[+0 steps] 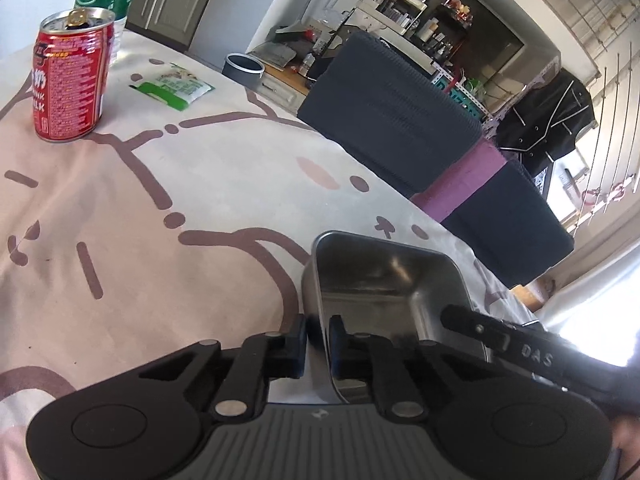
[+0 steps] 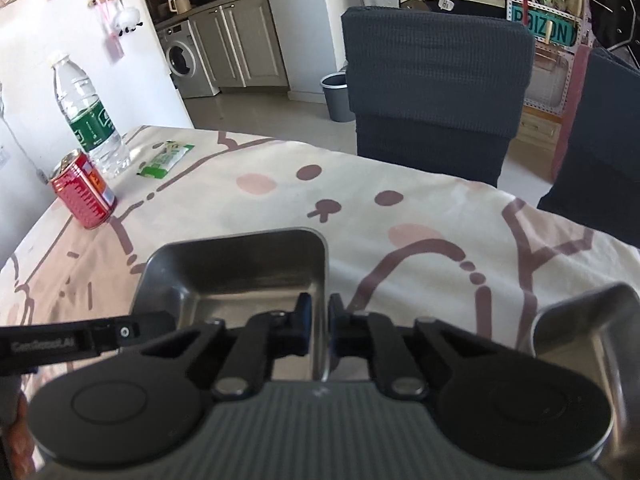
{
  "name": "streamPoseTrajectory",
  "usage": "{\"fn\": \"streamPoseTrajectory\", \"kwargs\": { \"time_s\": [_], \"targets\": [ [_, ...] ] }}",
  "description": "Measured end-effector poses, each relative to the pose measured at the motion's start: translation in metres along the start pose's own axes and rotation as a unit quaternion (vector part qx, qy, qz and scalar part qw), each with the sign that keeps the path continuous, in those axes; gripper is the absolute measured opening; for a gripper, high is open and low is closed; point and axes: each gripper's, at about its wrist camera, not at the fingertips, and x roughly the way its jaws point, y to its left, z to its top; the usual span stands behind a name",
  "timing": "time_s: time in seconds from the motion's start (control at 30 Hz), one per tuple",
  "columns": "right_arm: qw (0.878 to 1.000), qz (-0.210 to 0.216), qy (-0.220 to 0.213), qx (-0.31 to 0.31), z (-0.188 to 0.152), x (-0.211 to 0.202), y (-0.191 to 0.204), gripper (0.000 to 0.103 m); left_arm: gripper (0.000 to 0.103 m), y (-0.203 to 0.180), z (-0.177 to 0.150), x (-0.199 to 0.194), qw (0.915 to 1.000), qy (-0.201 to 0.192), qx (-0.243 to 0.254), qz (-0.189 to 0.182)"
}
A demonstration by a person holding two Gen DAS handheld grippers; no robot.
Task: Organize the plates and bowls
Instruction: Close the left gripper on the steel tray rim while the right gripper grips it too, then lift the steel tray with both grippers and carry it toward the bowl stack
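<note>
Both tongs are clamped on one steel tray (image 2: 240, 268): left tongs (image 1: 318, 338) on its left wall; right tongs (image 2: 318, 320) on its right wall; a red can (image 2: 84, 194) stands well beyond the tray.

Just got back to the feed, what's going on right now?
Both grippers are clamped on one steel tray on the table: the left gripper pinches its left wall, the right gripper its right wall. A second tray sits to the right. A red can, bottle and green packet stand far left.
</note>
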Motion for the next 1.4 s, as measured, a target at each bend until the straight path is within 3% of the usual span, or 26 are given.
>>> {"fn": "streamPoseTrajectory", "kwargs": {
  "time_s": [0.27, 0.63, 0.97, 1.2, 1.4],
  "targets": [
    [1.0, -0.015, -0.014, -0.001, -0.012, -0.035, 0.007, 0.006, 0.01, -0.015, 0.003, -0.027, 0.9992, -0.01, 0.038, -0.011],
    [0.998, -0.022, -0.04, 0.034, -0.036, -0.11, 0.027, 0.007, 0.01, -0.035, -0.004, -0.097, 0.9936, -0.021, 0.104, -0.038],
    [0.995, -0.023, -0.058, 0.076, -0.081, -0.165, 0.067, 0.008, 0.01, -0.024, -0.023, -0.163, 0.9862, -0.023, 0.156, -0.052],
    [0.994, -0.018, -0.055, 0.096, -0.113, -0.182, 0.094, 0.009, 0.011, -0.007, -0.042, -0.195, 0.9817, -0.021, 0.182, -0.052],
    [0.994, -0.016, -0.036, 0.105, -0.138, -0.184, 0.121, 0.009, 0.01, 0.017, -0.054, -0.209, 0.9825, 0.003, 0.182, -0.041]
  ]
}}
